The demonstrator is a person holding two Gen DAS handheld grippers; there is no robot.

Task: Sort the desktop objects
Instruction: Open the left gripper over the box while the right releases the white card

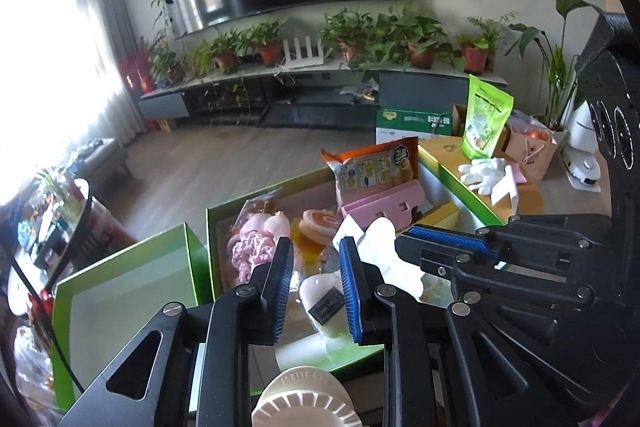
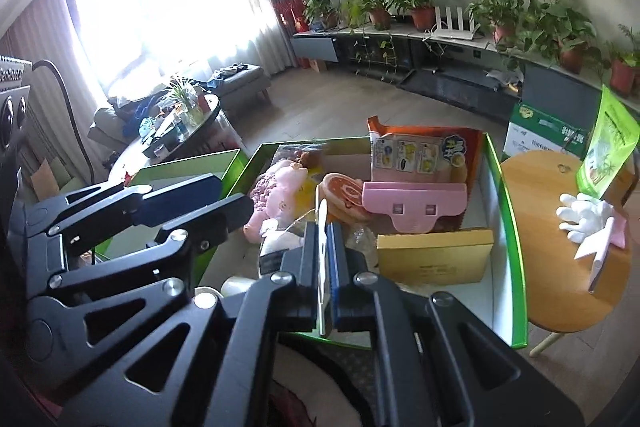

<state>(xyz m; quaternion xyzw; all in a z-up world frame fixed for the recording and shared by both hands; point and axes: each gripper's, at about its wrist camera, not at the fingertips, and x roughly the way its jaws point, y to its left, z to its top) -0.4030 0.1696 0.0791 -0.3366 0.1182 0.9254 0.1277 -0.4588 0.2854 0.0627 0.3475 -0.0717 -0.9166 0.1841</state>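
My left gripper (image 1: 316, 247) hovers low over the near end of a green-rimmed box (image 1: 212, 227), its blue pads closed against a small white heart-shaped item (image 1: 324, 301) with a dark label. Close on its right, my right gripper (image 2: 322, 227) is shut on a thin white flat piece (image 1: 380, 243), seen edge-on between the pads in the right wrist view. The box holds a pink plush (image 2: 280, 195), a roll-cake toy (image 2: 344, 195), a pink holder (image 2: 416, 203), an orange snack bag (image 2: 416, 155) and a gold box (image 2: 436, 259).
An empty green box (image 1: 120, 287) stands to the left of the filled one. A white ridged press (image 1: 304, 403) lies under my left gripper. To the right, a round wooden table (image 2: 560, 287) carries white gloves (image 2: 584, 219) and a green pouch (image 2: 604, 155).
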